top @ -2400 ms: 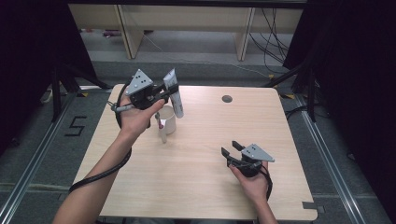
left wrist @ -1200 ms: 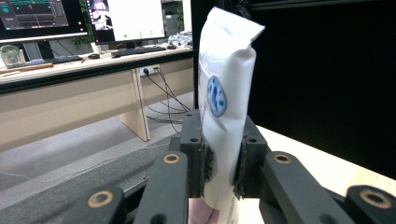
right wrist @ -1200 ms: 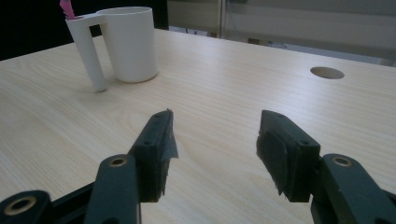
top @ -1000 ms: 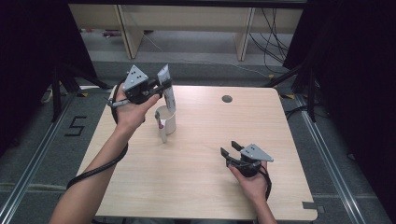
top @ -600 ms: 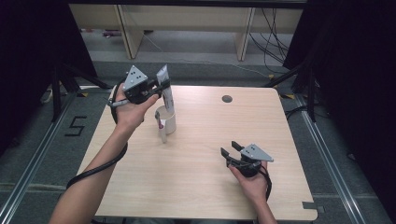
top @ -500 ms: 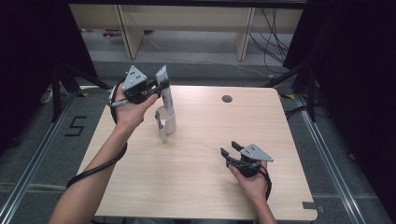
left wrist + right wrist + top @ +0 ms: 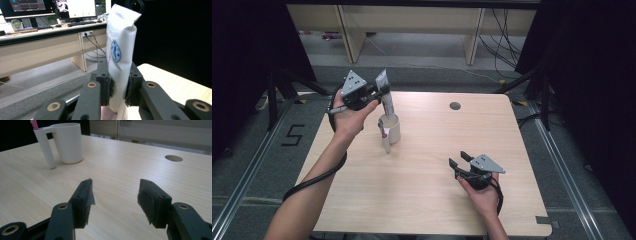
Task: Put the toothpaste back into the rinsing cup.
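Black two-jawed left claw (image 7: 381, 92), brass pivot screws, grey triangular top plate.

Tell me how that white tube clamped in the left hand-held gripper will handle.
The white tube is probably soft: its body pinches in where the left hand-held gripper squeezes it. Its flat crimped end stands upright unsupported, so it likely keeps its shape rather than flopping. It looks light; one hand holds it aloft above the white cup.
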Tool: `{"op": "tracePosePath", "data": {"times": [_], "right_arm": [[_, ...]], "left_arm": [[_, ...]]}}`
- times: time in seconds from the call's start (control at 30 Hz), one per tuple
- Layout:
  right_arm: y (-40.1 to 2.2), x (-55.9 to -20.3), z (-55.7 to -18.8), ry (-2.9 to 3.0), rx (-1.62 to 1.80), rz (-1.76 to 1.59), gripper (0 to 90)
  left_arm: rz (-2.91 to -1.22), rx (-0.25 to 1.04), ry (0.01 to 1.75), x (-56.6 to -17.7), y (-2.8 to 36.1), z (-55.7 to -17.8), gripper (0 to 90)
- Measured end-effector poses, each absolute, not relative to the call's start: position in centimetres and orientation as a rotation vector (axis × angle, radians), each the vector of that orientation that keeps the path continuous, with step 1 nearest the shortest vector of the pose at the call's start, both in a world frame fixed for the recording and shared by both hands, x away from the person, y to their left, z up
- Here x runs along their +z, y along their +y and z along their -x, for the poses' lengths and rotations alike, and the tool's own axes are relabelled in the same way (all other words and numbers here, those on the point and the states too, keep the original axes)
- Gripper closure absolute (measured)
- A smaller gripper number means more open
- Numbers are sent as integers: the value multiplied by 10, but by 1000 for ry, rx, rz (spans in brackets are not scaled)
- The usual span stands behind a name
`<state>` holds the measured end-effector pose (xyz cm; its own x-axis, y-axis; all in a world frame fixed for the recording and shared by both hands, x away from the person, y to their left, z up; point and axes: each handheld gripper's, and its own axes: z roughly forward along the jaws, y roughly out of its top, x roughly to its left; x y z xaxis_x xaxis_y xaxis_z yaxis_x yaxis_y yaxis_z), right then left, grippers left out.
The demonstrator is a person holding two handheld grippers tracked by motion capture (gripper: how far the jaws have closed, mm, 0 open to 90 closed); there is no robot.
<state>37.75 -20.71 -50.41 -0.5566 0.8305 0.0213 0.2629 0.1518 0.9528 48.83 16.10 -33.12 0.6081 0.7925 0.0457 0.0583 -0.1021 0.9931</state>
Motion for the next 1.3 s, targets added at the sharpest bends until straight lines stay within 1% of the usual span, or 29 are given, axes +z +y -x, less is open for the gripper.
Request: {"op": "tracePosePath", "data": {"times": [0.53, 0.6, 0.7, 0.8, 0.87, 0.97, 1.03, 1.1, 1.2, 1.3], "right_arm": [[-205, -506, -377, 1924, 1414, -1048, 457], [-203, -505, -374, 1927, 1414, -1112, 457], [-206, -506, -377, 1927, 1391, -1040, 456], [-204, -505, -375, 1928, 1412, -1094, 456], [-206, -506, -378, 1921, 1397, -1035, 456], [-205, -506, -378, 1923, 1398, -1045, 456], [-203, -507, -376, 1930, 1414, -1100, 456], [-205, -507, -378, 1938, 1411, -1049, 456], [-204, -506, -376, 1928, 1412, -1087, 456], [-205, -507, -377, 1924, 1407, -1040, 455]], "left_arm": [[-1577, 730, 751, -343, 168, -494, 766], [-1574, 730, 758, -346, 170, -495, 766], [-1585, 727, 761, -350, 171, -496, 766], [-1591, 729, 762, -352, 172, -497, 766], [-1596, 730, 762, -354, 172, -498, 766], [-1604, 723, 764, -358, 171, -499, 766], [-1604, 718, 771, -361, 171, -500, 766], [-1607, 719, 776, -365, 172, -501, 766], [-1607, 713, 786, -368, 173, -503, 766], [-1608, 711, 787, -371, 174, -504, 766]]}}
